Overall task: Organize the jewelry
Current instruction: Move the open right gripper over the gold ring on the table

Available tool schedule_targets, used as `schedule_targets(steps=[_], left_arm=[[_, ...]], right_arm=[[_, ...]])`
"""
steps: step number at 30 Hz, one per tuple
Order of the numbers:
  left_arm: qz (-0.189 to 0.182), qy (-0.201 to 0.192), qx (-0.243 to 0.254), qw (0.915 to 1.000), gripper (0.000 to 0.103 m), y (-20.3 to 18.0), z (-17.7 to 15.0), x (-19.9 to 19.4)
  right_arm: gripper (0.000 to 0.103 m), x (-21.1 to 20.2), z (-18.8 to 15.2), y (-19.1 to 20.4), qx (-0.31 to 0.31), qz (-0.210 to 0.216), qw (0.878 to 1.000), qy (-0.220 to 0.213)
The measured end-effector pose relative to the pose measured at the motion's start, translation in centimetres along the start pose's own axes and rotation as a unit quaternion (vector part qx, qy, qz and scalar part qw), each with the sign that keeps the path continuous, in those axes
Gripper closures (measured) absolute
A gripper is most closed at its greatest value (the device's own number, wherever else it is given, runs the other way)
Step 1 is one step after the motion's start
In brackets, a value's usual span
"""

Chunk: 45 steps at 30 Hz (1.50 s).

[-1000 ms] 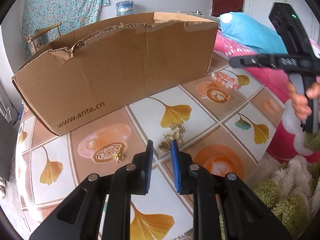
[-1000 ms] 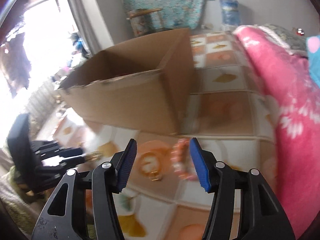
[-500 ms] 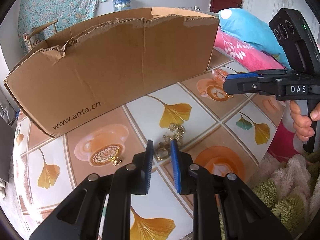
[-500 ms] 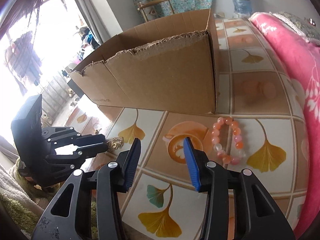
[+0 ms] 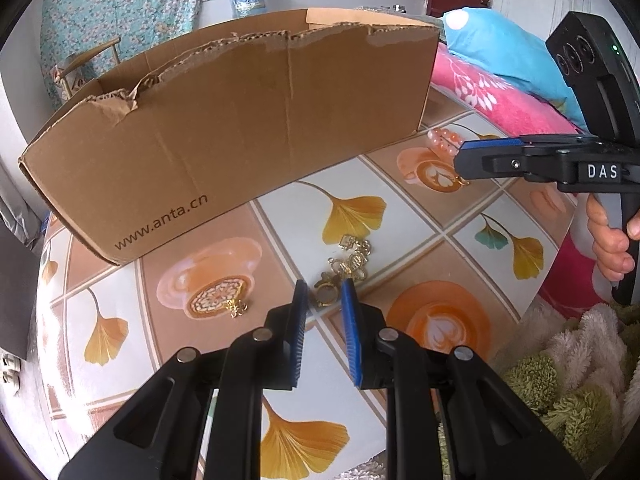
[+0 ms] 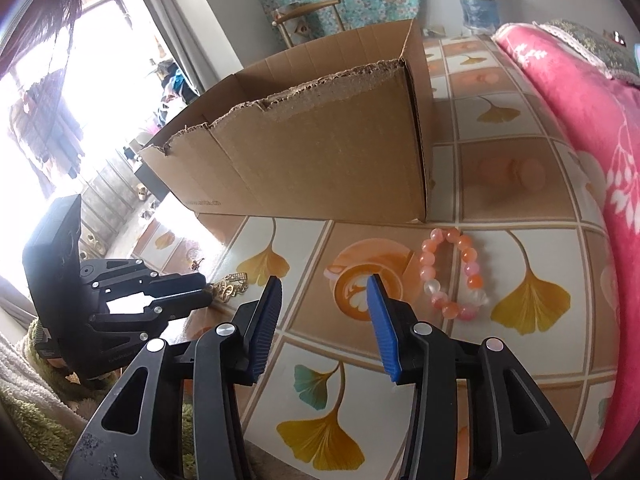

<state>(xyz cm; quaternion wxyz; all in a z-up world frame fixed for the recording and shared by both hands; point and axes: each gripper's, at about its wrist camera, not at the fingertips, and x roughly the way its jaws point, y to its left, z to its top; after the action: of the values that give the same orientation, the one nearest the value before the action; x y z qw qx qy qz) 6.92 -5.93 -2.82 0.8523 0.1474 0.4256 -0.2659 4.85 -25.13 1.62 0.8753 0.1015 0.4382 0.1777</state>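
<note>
A gold chain of charms (image 5: 347, 267) lies on the patterned floor; its near ring sits just ahead of my left gripper (image 5: 324, 290), which is narrowly open and holds nothing. The chain also shows in the right wrist view (image 6: 229, 286). A small gold earring (image 5: 237, 309) lies to its left. A pink bead bracelet (image 6: 454, 273) lies right of my right gripper (image 6: 325, 286), which is open and empty above the floor. An open cardboard box (image 5: 240, 120) stands behind the jewelry.
A pink blanket (image 6: 580, 128) with a blue pillow (image 5: 500, 52) lies on the right. A shaggy green and white rug (image 5: 568, 376) borders the floor at the near right. A chair (image 6: 308, 20) stands behind the box.
My left gripper moved closer to the gold chain. My right gripper swung in over the floor near the bracelet and its jaws narrowed a little.
</note>
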Motion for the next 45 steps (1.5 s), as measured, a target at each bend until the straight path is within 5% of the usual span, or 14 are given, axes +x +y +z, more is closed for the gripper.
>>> schedule_targets(steps=[13, 26, 30, 45], left_arm=[[-0.003, 0.001, 0.003, 1.0000, 0.093, 0.2, -0.4, -0.3], [-0.001, -0.001, -0.007, 1.0000, 0.093, 0.5, -1.0, -0.8], [-0.002, -0.001, -0.007, 1.0000, 0.093, 0.5, -0.9, -0.7], [-0.002, -0.002, -0.008, 1.0000, 0.092, 0.5, -0.9, -0.7]], right_arm=[[0.062, -0.6, -0.2, -0.2, -0.001, -0.017, 1.000, -0.002], [0.062, 0.4, -0.9, 0.5, -0.053, -0.101, 0.993, 0.020], [0.075, 1.2, -1.0, 0.4, -0.062, -0.111, 0.991, 0.035], [0.092, 1.9, -1.1, 0.9, -0.098, -0.141, 0.984, 0.048]])
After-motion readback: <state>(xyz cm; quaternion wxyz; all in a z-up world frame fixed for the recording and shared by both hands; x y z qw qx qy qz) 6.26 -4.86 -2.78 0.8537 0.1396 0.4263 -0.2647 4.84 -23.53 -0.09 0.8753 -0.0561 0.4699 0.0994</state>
